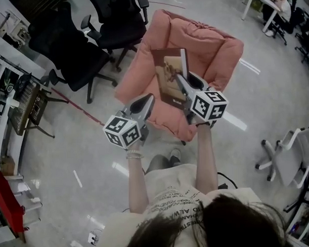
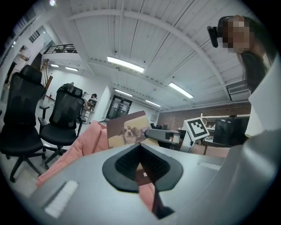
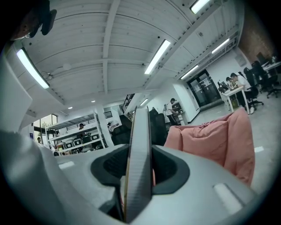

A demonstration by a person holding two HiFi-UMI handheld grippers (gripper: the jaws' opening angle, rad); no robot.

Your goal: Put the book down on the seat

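Observation:
A brown book (image 1: 169,75) with a dog picture on its cover stands upright over the pink cushioned seat (image 1: 217,52). My right gripper (image 1: 180,78) is shut on the book's lower right edge. Between that gripper's jaws the book (image 3: 139,154) shows edge-on, with the seat (image 3: 219,136) behind it to the right. My left gripper (image 1: 148,99) hovers at the seat's near left rim, shut and holding nothing. From the left gripper (image 2: 140,147), the book (image 2: 127,129) shows ahead, above the seat's arm (image 2: 83,149).
Two black office chairs (image 1: 112,17) (image 1: 61,46) stand left of the seat. A white chair (image 1: 290,155) is at the right. A cluttered desk (image 1: 13,100) lines the left edge. Grey floor (image 1: 82,163) surrounds the seat.

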